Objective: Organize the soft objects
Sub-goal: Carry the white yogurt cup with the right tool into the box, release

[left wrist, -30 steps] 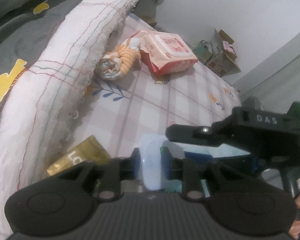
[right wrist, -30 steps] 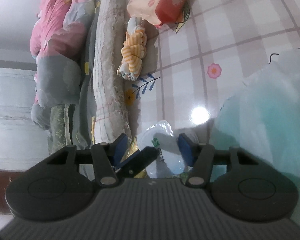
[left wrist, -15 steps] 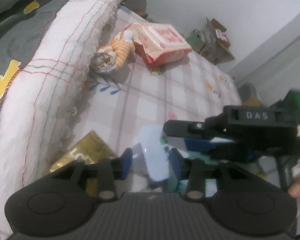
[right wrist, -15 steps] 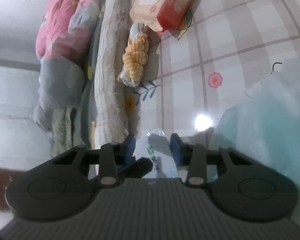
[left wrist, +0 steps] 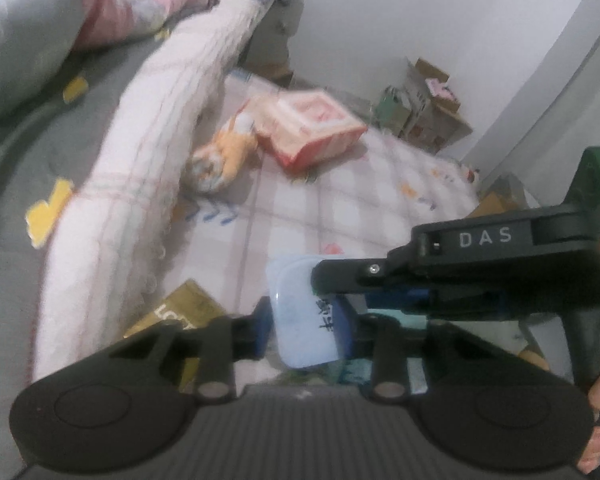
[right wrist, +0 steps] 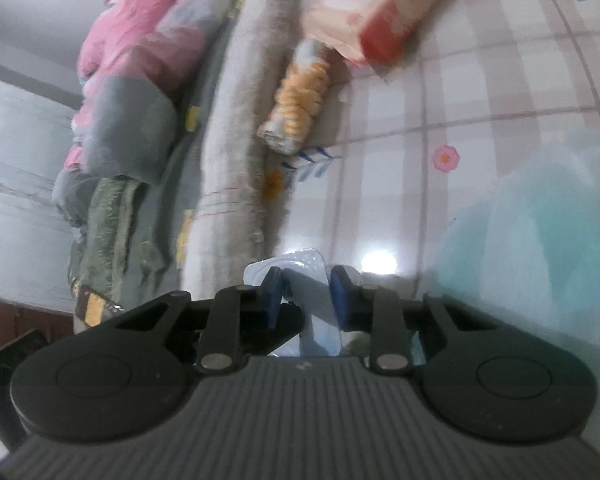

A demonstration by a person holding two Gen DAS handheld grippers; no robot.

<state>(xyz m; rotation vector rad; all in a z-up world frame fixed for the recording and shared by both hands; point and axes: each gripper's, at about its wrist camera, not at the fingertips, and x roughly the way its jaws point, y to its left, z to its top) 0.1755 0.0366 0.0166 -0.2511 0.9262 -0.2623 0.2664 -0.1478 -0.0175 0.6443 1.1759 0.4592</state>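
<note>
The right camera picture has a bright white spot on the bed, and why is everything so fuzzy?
In the right wrist view the white spot is glare, a light mirrored on the shiny checked sheet. In both views the far things smear with motion blur, like the pink packet, and the fisheye lens bends the bed's lines.

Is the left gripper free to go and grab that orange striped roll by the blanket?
Probably not yet. The left gripper has a pale blue packet between its closing jaws. The path over the checked sheet to the striped roll looks unobstructed.
</note>
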